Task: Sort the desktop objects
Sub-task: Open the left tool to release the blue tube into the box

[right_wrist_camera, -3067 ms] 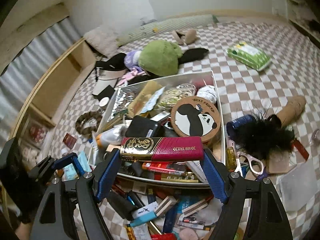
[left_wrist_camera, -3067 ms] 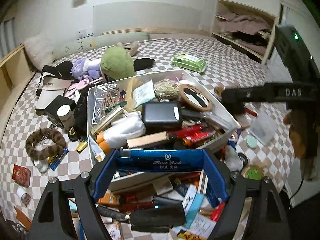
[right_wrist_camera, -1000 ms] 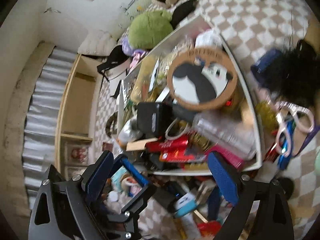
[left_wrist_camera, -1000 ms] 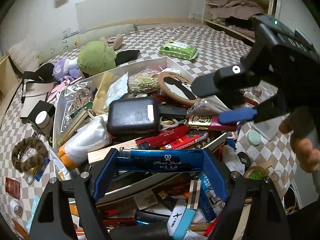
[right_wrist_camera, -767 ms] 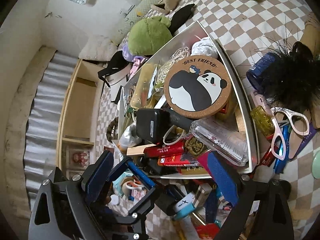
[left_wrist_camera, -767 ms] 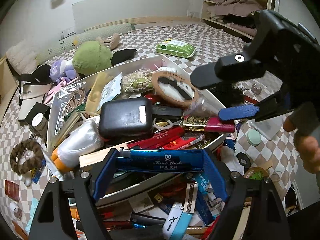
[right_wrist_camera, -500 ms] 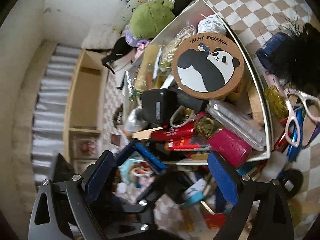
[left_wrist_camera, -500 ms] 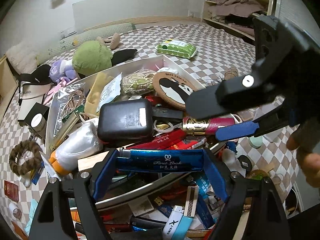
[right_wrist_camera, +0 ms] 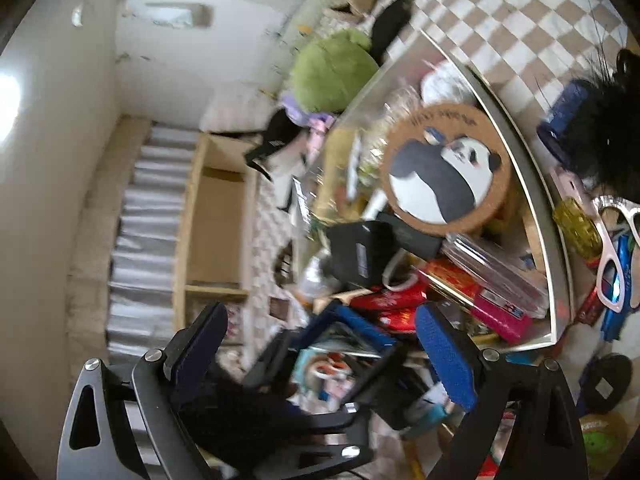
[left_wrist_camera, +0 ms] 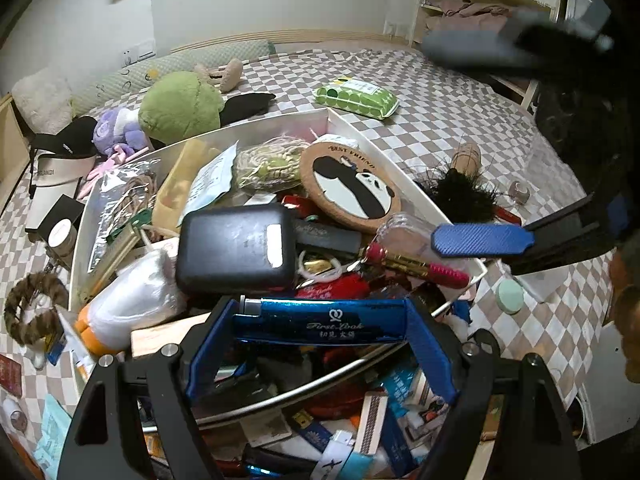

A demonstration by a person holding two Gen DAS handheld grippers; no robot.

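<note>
My left gripper (left_wrist_camera: 320, 322) is shut on a shiny blue box (left_wrist_camera: 332, 320), held just over the near rim of the white tray (left_wrist_camera: 400, 164). The tray is heaped with things: a black case (left_wrist_camera: 236, 248), a round panda coaster (left_wrist_camera: 352, 188) and a magenta-and-gold box (left_wrist_camera: 416, 268) lying near its right corner. My right gripper (right_wrist_camera: 324, 344) is open with nothing between its fingers, tilted above the tray's near right corner. One of its blue pads (left_wrist_camera: 480, 240) hangs beside the magenta-and-gold box (right_wrist_camera: 496, 316). The panda coaster (right_wrist_camera: 444, 168) lies ahead of it.
Small packets and boxes litter the checkered cover in front of the tray. A green plush (left_wrist_camera: 180, 100) and a green wipes pack (left_wrist_camera: 356, 96) lie behind it. A black feathery item (left_wrist_camera: 456, 192) and white-handled scissors (right_wrist_camera: 612, 256) lie to its right. A hand (left_wrist_camera: 628, 304) shows at the right edge.
My right gripper has let go of the magenta-and-gold box, which now lies in the tray, and has opened and tilted away. My left gripper still holds the blue box, slightly nearer the tray.
</note>
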